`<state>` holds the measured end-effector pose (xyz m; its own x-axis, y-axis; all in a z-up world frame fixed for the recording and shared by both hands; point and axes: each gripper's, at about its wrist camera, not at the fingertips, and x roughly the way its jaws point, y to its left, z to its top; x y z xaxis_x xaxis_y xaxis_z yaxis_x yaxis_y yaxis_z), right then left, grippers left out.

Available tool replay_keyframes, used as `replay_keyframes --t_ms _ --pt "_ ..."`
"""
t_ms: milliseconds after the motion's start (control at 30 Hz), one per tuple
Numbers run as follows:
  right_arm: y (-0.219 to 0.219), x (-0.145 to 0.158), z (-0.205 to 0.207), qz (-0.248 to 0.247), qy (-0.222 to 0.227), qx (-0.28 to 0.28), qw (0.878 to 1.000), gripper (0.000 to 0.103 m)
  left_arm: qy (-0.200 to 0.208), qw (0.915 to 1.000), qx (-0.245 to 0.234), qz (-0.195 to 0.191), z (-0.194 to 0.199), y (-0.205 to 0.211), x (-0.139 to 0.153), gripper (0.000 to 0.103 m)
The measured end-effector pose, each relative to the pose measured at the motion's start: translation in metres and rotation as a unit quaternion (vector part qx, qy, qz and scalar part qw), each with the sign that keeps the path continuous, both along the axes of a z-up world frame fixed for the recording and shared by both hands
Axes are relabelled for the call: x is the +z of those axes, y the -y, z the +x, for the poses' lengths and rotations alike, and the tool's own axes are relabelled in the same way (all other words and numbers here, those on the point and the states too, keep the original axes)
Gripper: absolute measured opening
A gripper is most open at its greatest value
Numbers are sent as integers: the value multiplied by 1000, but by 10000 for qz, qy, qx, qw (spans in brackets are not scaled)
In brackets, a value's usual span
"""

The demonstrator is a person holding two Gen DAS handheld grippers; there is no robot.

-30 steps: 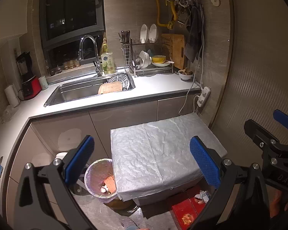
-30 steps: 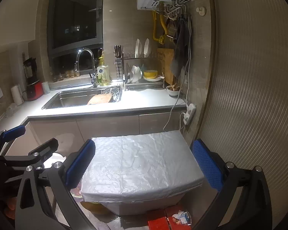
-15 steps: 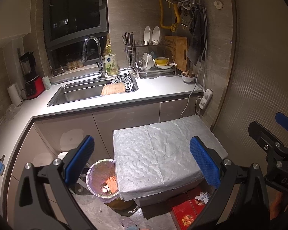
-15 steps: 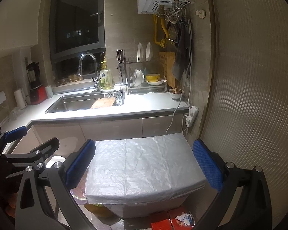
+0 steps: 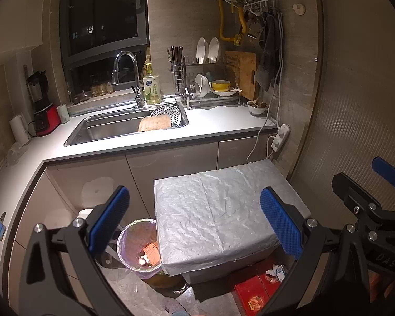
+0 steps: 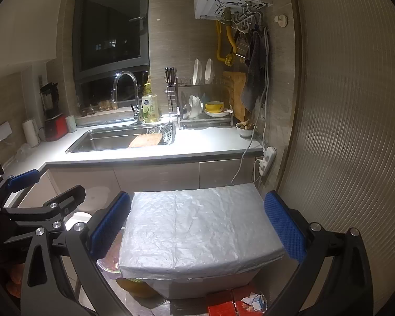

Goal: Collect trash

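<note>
fingers spread, both grippers; bin upright.

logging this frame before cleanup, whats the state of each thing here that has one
left gripper: open, empty
right gripper: open, empty
trash bin: uncovered, bag-lined, scraps inside
silver sheet: spread flat over the low box
crumpled wrapper: on the floor by the red boxes
faucet: no running water visible
window: shut, dark outside

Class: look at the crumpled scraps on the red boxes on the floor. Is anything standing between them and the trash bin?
Yes. The foil-covered table stands between the scraps on the red boxes and the trash bin; its cover overhangs the bin's right rim.
</note>
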<state>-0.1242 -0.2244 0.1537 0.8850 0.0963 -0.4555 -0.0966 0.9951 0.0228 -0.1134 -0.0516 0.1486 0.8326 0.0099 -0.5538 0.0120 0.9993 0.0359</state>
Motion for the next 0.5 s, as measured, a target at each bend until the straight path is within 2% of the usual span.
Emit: replay_keyframes --t_ms 500 --pt "-1 -2 -2 8 -32 -30 10000 101 -25 10000 -22 8 1 3 0 95"
